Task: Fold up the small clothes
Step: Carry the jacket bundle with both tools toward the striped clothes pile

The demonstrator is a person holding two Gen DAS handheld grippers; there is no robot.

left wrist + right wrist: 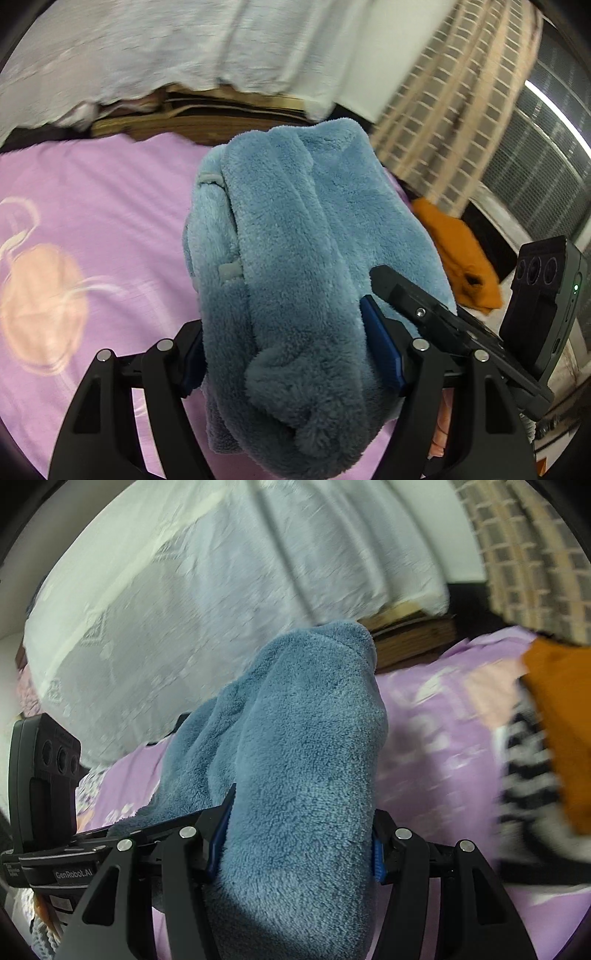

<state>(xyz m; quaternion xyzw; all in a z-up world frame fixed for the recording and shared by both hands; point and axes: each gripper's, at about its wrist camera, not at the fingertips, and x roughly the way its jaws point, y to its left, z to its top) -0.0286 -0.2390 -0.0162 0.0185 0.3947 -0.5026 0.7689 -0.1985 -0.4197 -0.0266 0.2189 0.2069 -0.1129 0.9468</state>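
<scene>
Jaws of the left gripper [291, 350] stand partly open and are clamped on a thick bundle of blue fleece garment [295, 236]; both blue pads press into the pile, and the bundle fills the gap from one side to the other. Jaws of the right gripper [295, 834] stand in like manner, somewhat narrower, with pads pressed into the same blue fleece garment [303, 746].

Forward of the left jaws the fleece rises as a folded mass, with a grey trim strip showing on its left flank. Below and behind the jaws it hangs in a rounded lump. The right gripper's body and its camera block appear just right of the left jaws, close alongside.

Beneath both jaws lies a lilac bedsheet [110, 206] with a pale pink print. An orange cloth [461, 251] lies to the right of the left jaws, apart from the fleece. In the right wrist view a black-and-white striped item [528, 775] lies beside the orange cloth. Beyond the jaws hangs a white lace drape [184, 609]. Backgrounds are blurred.
</scene>
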